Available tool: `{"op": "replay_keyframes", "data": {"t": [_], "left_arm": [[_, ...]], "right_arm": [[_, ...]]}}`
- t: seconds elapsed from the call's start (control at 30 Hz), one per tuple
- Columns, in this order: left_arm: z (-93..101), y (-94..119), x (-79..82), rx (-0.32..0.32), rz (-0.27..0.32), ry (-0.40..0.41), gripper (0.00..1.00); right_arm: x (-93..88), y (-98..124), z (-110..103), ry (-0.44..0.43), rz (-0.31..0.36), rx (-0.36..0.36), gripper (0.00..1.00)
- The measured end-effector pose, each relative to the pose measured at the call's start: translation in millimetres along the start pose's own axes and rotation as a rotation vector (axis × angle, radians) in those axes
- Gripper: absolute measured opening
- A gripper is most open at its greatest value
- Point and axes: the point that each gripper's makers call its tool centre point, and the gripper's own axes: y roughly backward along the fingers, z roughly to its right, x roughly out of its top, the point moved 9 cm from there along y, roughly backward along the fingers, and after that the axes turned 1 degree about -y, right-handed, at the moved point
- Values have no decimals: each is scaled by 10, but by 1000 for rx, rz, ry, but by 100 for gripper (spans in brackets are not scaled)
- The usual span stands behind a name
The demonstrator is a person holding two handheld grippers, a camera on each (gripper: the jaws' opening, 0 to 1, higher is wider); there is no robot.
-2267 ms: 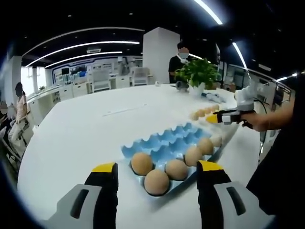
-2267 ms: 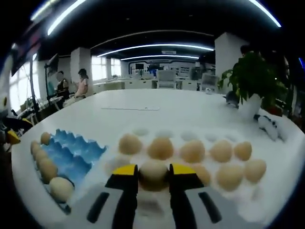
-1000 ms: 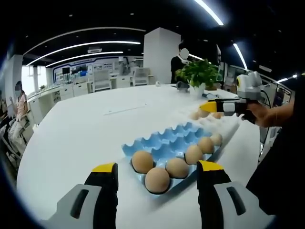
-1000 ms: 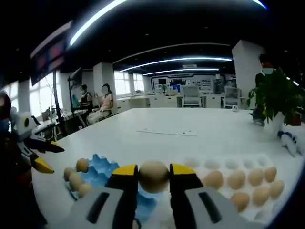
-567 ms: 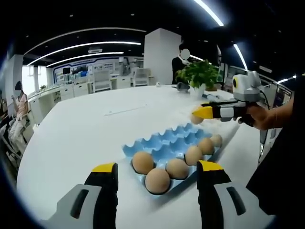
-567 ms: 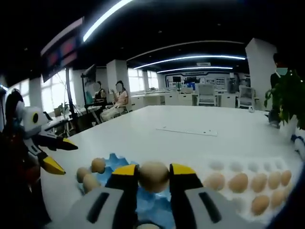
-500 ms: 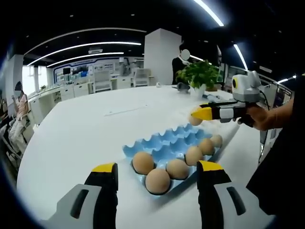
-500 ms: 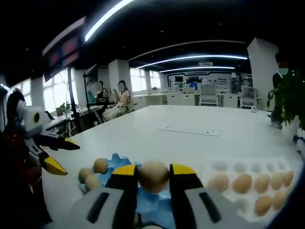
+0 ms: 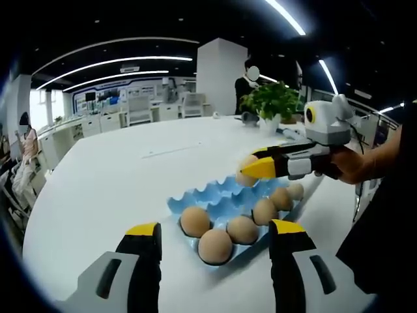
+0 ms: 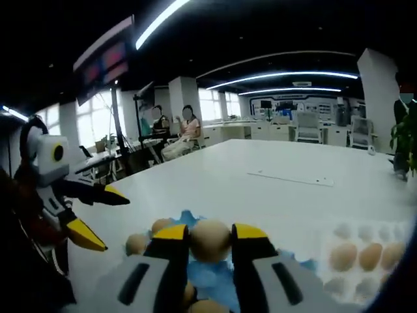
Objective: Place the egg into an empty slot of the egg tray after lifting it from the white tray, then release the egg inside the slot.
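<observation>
While my right gripper (image 10: 210,242) is clamping the egg (image 10: 210,240) above the blue egg tray (image 9: 218,202), and my left gripper (image 9: 212,240) is idling wide and empty, I am risking knocking the near eggs (image 9: 215,246).

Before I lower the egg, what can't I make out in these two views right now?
- Right gripper view: the blue tray slots below the held egg are hidden by the right gripper itself.
- Right gripper view: the white tray is cut off at the right edge and blurred; its egg count is unclear.
- Left gripper view: the held egg is partly covered by the right gripper, and which empty slot it hangs over cannot be told.
</observation>
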Motion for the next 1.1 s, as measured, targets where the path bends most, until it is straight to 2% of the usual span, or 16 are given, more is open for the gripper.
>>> {"op": "replay_keyframes", "data": {"t": [0.23,0.5,0.9,1.1], "left_arm": [[-5,3,-5,1,0,2,67],[-14,17,-19,11,-1,9,68],[-23,17,-27,15,-5,11,68],[-13,12,-13,11,-2,10,68]], "right_arm": [[-46,-199,-162,18,-24,71,25],[-130,-340,-226,17,-52,105,25],[-244,-426,-262,31,-95,123,25],[-254,-467,-242,0,-144,118,25]]}}
